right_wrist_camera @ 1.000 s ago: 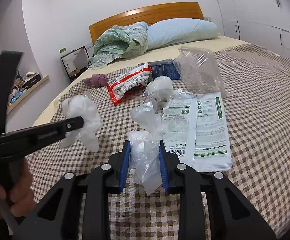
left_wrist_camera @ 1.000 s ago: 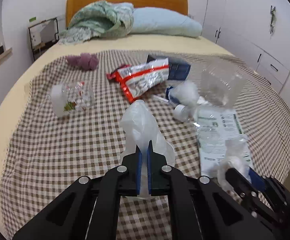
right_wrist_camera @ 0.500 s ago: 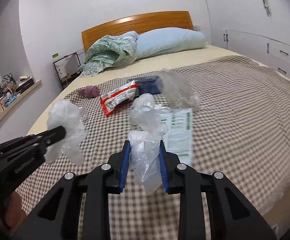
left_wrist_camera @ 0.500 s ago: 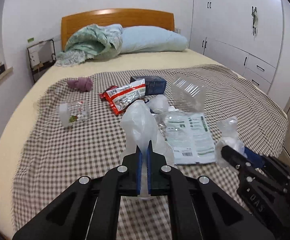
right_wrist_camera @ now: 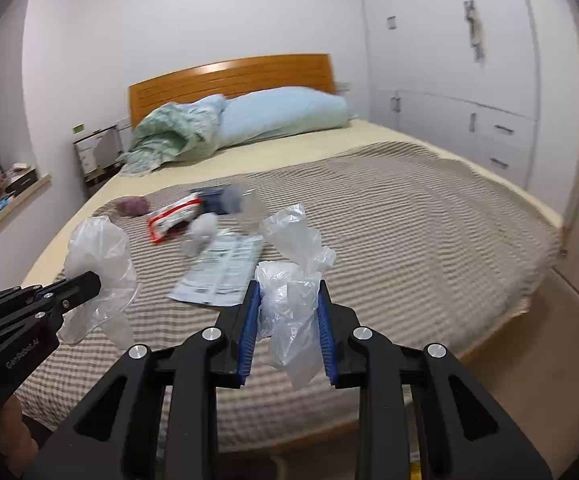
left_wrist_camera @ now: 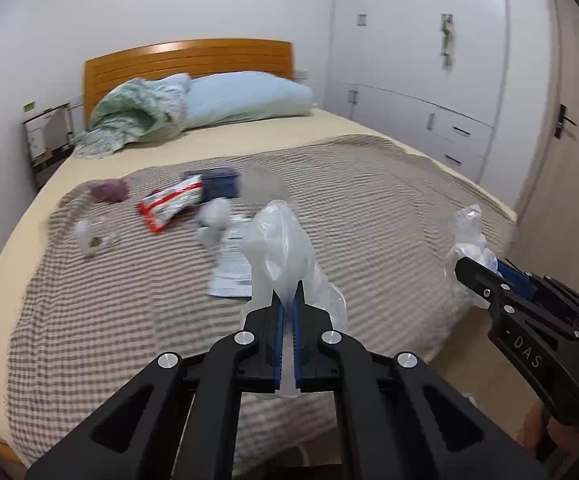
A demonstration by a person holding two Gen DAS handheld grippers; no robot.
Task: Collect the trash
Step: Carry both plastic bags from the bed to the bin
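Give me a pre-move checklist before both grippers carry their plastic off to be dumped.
1. Left gripper grip: ok, jaws shut on the white plastic bag.
2. Right gripper grip: ok, pads press both sides of the crumpled clear plastic.
3. Loads off the checked blanket: ok, both hang in the air above it.
4. Grippers apart from each other: ok, a clear gap shows in both views.
5. Drop-off bin: cannot tell, none in either view.
6. Trash left on the bed: not ok, the red-and-white snack packet, the printed pouch, the dark blue box and more remain.
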